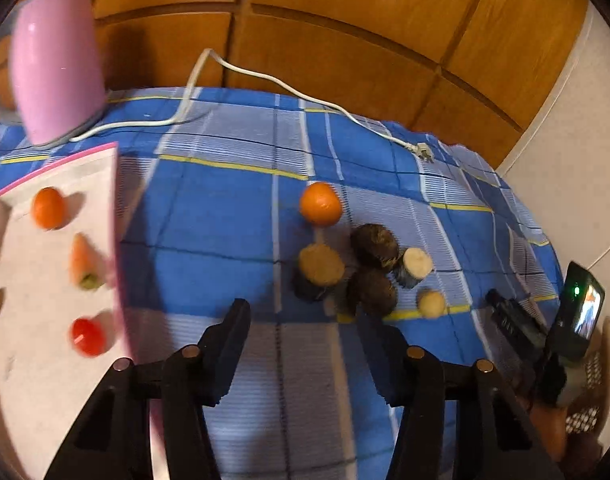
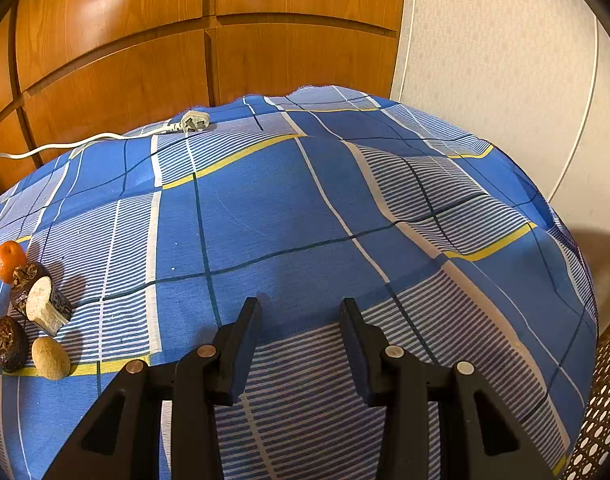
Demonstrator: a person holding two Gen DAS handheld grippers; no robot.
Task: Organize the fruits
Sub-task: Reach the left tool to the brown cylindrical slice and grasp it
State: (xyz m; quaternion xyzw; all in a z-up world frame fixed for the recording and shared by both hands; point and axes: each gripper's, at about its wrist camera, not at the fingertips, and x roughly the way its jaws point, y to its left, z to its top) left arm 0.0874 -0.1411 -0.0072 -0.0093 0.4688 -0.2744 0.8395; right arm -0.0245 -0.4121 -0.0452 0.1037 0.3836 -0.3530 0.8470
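A smooth pink kettle (image 1: 55,60) stands far left of the orange (image 1: 320,204); nearer, a flat white board (image 1: 45,360) with a pink rim carries a small orange fruit (image 1: 48,208), a tapered carrot (image 1: 83,260) and a glossy red fruit (image 1: 87,336); the round, dimpled orange lies on the blue checked cloth (image 1: 225,220) over the counter; just past it cluster dark rough roots (image 1: 375,246), pale-faced cut stubs (image 1: 320,266) and a pale oval potato (image 1: 431,304); a white cord (image 1: 265,78) trails behind. The left gripper (image 1: 303,320) hangs empty, jaws apart; the right gripper (image 2: 299,312) is likewise empty, jaws apart, over bare cloth.
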